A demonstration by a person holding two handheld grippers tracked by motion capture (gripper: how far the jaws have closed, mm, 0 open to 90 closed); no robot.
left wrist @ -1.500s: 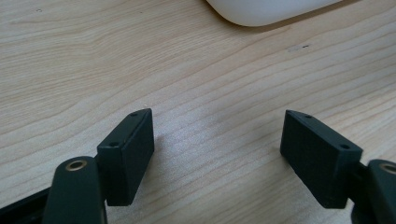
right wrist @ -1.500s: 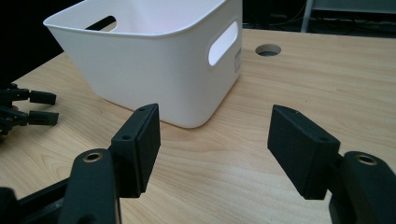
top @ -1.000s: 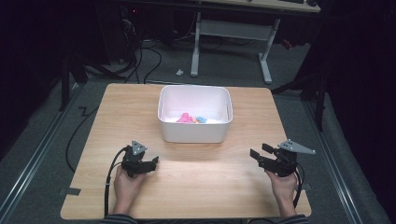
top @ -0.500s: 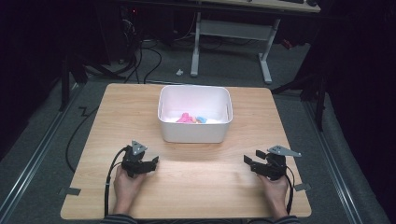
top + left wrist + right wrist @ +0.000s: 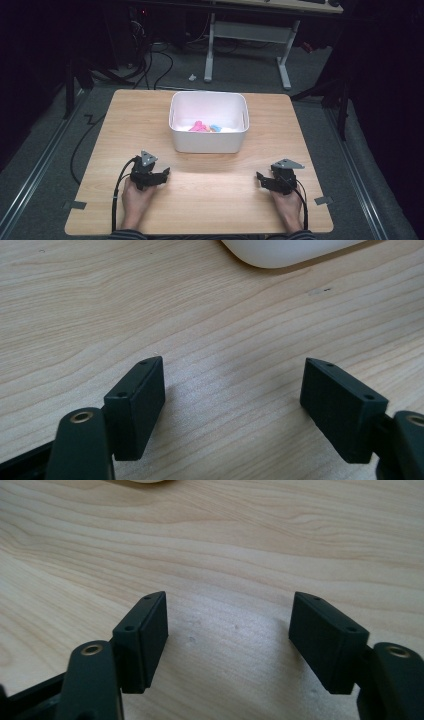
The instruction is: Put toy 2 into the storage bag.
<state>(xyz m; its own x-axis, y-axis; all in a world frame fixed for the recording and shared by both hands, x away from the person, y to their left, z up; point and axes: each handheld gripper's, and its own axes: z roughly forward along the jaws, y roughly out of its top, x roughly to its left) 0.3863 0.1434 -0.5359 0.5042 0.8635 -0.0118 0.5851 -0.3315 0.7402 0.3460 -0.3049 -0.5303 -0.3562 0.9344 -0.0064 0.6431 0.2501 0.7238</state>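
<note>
While colourful pieces [image 5: 205, 127] sit inside white bin [image 5: 209, 145], left gripper [image 5: 161, 176] and right gripper [image 5: 261, 180] rest on table [image 5: 215, 195], jaws wide, empty; right jaws just opening.

Left claw [image 5: 162, 173] and right claw [image 5: 261, 178]: black bodies, each topped by a grey three-cornered plate, black cable trailing back. Jaws are black rectangular blocks with small screw holes; brass-ringed pivots. Dark striped cuffs.

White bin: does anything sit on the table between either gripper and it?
Nothing visible does. Bare wood lies between the left gripper, the right gripper and the white bin; both sets of jaws stand open with nothing between them.
</note>
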